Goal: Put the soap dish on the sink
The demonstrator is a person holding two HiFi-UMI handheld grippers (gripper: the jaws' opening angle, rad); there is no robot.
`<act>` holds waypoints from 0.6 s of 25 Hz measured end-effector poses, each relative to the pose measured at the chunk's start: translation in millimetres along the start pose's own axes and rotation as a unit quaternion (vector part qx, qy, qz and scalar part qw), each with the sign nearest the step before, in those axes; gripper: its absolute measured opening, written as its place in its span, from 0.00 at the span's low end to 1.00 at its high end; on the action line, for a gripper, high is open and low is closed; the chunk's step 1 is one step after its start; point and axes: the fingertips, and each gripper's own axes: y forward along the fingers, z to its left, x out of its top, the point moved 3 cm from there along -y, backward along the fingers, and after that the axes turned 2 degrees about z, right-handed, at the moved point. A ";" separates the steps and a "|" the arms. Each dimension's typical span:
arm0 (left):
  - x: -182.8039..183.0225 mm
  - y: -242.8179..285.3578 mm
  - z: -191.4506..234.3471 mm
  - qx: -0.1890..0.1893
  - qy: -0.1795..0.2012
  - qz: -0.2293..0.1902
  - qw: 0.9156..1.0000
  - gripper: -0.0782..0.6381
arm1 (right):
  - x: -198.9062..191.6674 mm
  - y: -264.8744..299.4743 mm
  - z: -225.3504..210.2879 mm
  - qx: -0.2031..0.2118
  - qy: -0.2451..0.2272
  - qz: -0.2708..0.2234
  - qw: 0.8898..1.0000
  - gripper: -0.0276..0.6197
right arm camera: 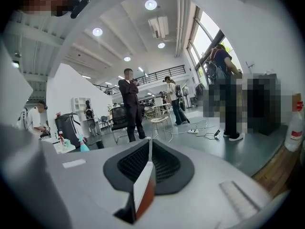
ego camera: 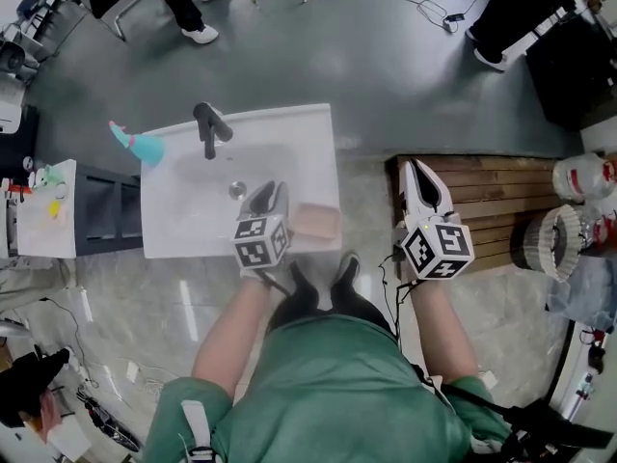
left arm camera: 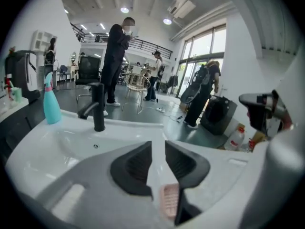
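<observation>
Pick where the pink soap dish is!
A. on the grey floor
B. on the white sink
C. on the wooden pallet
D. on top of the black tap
B: the soap dish lies flat on the sink, near its right edge, just beside the open left hand-held gripper.

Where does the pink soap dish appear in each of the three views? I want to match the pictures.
Head view: the soap dish lies on the lower right corner of the sink, just right of the left claw.
Left gripper view: the soap dish is low in the middle, seen through the gap of the open claw.
Right gripper view: not in it.
Shared landmark: the teal spray bottle.
</observation>
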 end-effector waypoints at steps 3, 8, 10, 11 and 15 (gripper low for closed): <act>41.7 -20.9 -8.6 -0.015 0.000 -0.043 0.999 0.23 | 15.4 -3.6 8.8 0.003 -0.010 -0.011 1.000 0.07; 107.8 -59.3 -27.2 -0.023 0.038 -0.127 0.991 0.21 | 41.0 -10.7 26.5 0.016 -0.040 -0.026 0.999 0.07; 126.3 -72.2 -36.0 -0.027 0.051 -0.151 0.987 0.21 | 51.4 -13.9 32.2 0.022 -0.046 -0.036 0.998 0.07; 134.5 -78.8 -39.3 -0.029 0.055 -0.162 0.985 0.20 | 57.3 -15.2 36.0 0.026 -0.048 -0.043 0.998 0.07; 162.6 -105.8 -51.8 -0.039 0.060 -0.201 0.977 0.19 | 82.1 -21.8 48.5 0.042 -0.057 -0.072 0.995 0.07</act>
